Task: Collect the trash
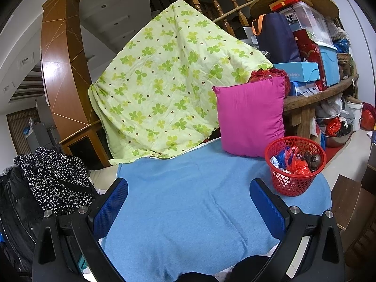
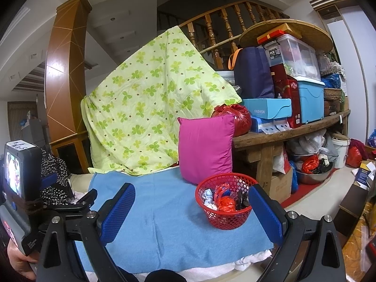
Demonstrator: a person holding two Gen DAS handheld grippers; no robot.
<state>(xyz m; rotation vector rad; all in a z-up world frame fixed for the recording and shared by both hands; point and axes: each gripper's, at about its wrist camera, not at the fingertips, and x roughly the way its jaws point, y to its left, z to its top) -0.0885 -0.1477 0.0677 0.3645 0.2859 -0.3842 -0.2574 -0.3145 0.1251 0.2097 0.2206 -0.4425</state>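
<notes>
A red mesh basket (image 1: 295, 171) (image 2: 226, 205) stands on the right part of a blue towel (image 1: 185, 199) (image 2: 164, 211). Crumpled red, blue and white trash (image 1: 293, 162) (image 2: 223, 198) fills it. My left gripper (image 1: 189, 202) hovers open over the bare towel, left of the basket, with nothing between its blue pads. My right gripper (image 2: 191, 211) is open too, and its right finger (image 2: 265, 213) sits just beside the basket's right rim. The left gripper's body (image 2: 21, 188) shows at the far left of the right wrist view, held by a hand.
A pink cushion (image 1: 250, 117) (image 2: 205, 146) leans behind the basket. A green clover quilt (image 1: 169, 82) (image 2: 150, 108) drapes at the back. Black dotted clothes (image 1: 54, 178) lie left. A wooden bench (image 2: 282, 134) piled with boxes stands right, with bags and bowls under it.
</notes>
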